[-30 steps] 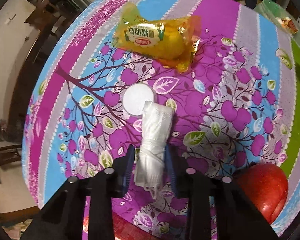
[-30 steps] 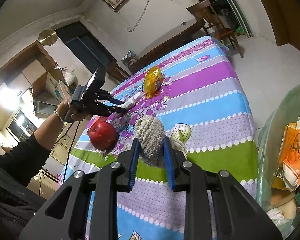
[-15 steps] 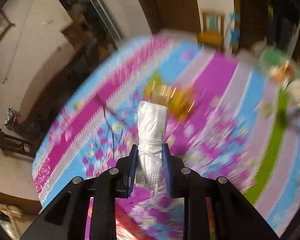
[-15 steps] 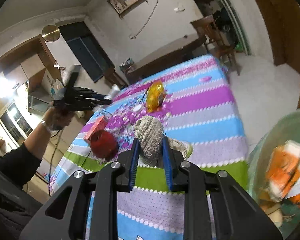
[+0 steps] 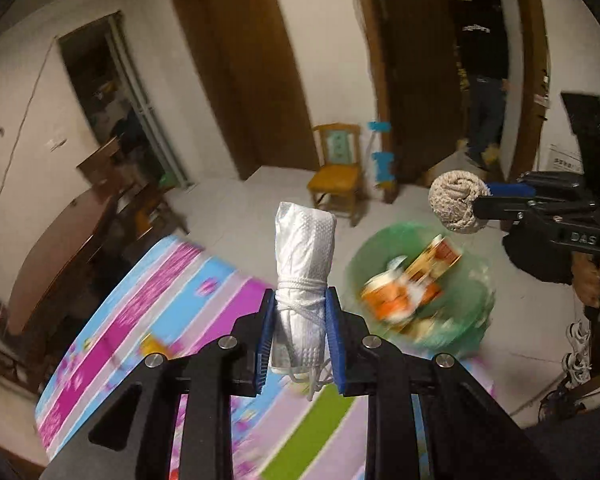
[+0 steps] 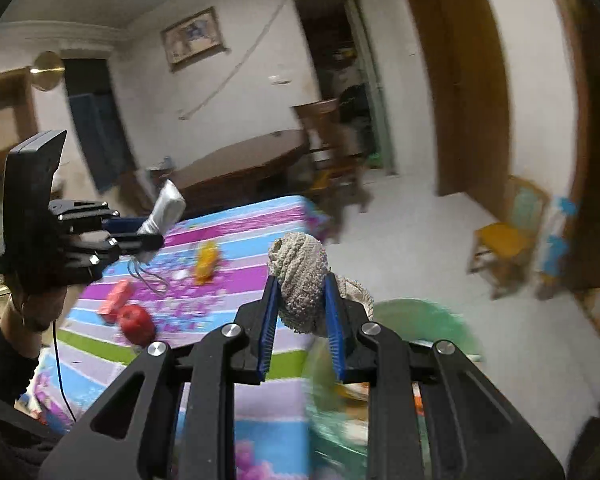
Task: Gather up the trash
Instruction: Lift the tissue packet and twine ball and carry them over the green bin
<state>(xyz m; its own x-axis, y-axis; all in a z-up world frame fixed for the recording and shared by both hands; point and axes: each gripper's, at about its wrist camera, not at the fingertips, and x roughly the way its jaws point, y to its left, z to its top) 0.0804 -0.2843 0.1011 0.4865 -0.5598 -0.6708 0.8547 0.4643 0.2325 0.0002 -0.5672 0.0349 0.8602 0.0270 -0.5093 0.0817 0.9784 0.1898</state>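
Note:
My left gripper (image 5: 299, 300) is shut on a rolled white plastic bag (image 5: 303, 256) tied with string, held in the air past the table's edge. My right gripper (image 6: 302, 284) is shut on a balled grey knitted cloth (image 6: 300, 268). The same cloth (image 5: 456, 200) shows at the right of the left wrist view, above a green bin (image 5: 472, 288) on the floor with orange and white trash inside. In the right wrist view the bin (image 6: 420, 312) lies just below and beyond my fingers. The left gripper (image 6: 148, 236) with the bag (image 6: 166, 204) hovers over the table.
The table (image 6: 236, 224) has a striped floral cloth; on it lie a red apple (image 6: 138, 322), a red packet (image 6: 116, 300) and a yellow wrapper (image 6: 206, 262). A wooden chair (image 5: 336, 168) and a dark round table (image 6: 240, 160) stand on the tiled floor.
Both grippers have lifted off the table with their loads and swung towards the green bin. The left view now looks past the table edge at the floor and bin.

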